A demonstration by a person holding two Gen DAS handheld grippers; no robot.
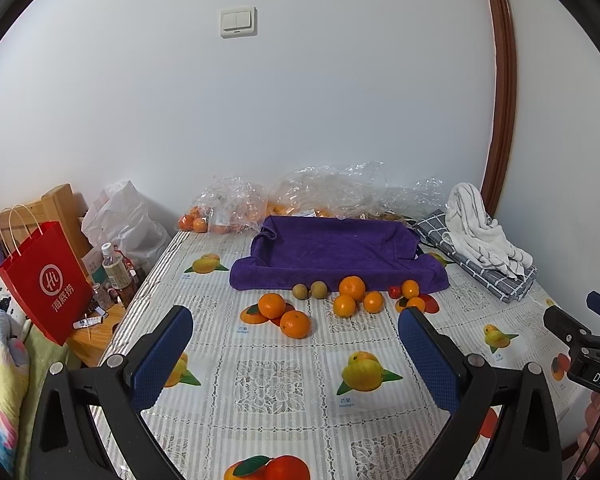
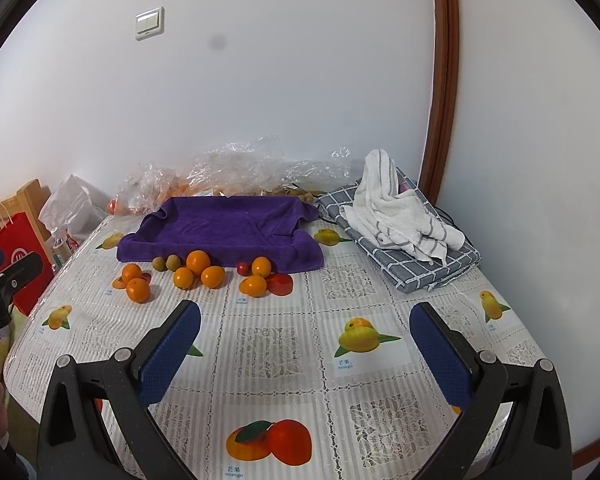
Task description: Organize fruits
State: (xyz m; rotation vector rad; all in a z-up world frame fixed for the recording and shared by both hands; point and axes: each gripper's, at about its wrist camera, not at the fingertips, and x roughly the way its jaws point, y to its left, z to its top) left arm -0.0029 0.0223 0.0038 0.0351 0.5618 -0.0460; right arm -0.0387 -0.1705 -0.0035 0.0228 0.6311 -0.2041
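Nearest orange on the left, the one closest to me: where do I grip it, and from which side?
Grip the nearest orange across its middle, coming from the front with the left hand-held gripper, which is open. It is round, with bare cloth in front; another orange touches it behind-left, so avoid that side.

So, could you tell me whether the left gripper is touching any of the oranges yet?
Apart. The left wrist view shows the left gripper open above bare tablecloth, and the nearest orange sits beyond its fingertips with cloth between.
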